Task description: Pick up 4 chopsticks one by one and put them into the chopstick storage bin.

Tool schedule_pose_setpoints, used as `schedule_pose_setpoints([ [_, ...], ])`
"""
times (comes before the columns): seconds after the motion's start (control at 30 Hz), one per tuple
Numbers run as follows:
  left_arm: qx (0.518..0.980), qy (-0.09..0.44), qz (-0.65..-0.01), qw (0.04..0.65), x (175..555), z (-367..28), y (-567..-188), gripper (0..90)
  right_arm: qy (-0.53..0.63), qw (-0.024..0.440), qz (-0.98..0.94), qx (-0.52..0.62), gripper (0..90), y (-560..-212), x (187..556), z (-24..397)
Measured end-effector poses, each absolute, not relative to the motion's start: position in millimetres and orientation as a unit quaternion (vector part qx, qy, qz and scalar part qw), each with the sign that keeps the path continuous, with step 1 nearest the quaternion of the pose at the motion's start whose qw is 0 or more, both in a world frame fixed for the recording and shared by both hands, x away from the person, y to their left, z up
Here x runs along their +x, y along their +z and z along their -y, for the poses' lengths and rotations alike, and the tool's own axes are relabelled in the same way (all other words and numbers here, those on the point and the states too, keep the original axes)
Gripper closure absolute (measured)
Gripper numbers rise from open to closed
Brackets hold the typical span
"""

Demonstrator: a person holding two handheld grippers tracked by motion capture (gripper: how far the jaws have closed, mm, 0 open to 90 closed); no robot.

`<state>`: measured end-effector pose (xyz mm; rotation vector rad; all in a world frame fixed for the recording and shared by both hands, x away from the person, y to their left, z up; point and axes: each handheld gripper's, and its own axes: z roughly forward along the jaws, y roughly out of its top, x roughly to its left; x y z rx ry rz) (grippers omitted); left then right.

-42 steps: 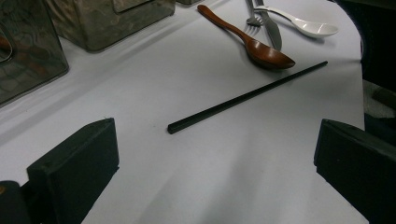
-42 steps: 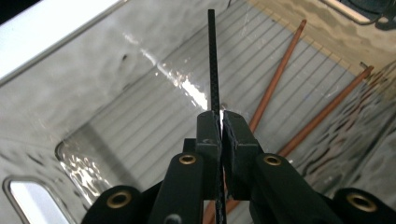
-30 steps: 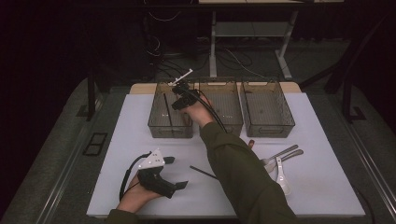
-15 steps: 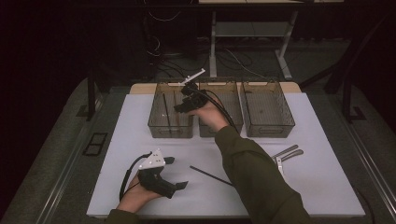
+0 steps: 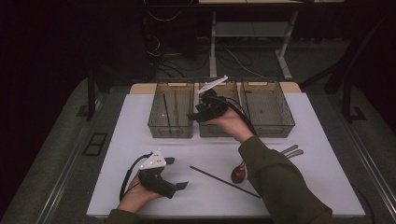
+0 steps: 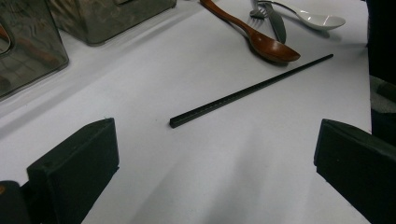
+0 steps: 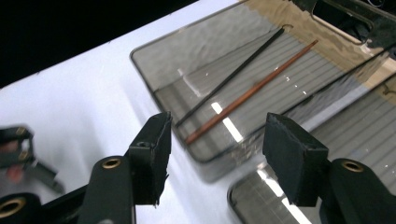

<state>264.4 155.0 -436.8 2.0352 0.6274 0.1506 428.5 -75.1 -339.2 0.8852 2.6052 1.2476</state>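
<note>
**Two sticks in the left bin**

The right gripper (image 5: 196, 115) hangs over the bins, its jaws just opened, nothing between them. A black stick (image 7: 231, 74) and a brown stick (image 7: 252, 92) lie in the left bin (image 5: 171, 131). The left gripper (image 5: 177, 175) rests on the table (image 5: 130, 140), jaws wide, facing a chopstick (image 6: 250, 91).

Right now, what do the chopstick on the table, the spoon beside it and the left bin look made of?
Black chopstick: matte black, square-edged, probably plastic or lacquered wood. Brown spoon: reddish-brown with soft gloss, likely varnished wood. Left bin: smoky see-through walls with glare, likely tinted clear plastic.
</note>
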Motion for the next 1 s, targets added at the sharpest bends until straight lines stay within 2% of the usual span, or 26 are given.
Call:
schedule_pose_setpoints([
  [0.5, 0.834, 0.06, -0.261, 0.482, 264, -154, -437, 0.0, 0.423, 0.047, -0.868, 0.258, 41.8, -345, 381, 120],
  [1.0, 0.836, 0.062, -0.26, 0.48, 264, -153, -438, 0.0, 0.418, 0.02, -0.873, 0.253, 48.7, -371, 340, 156],
])
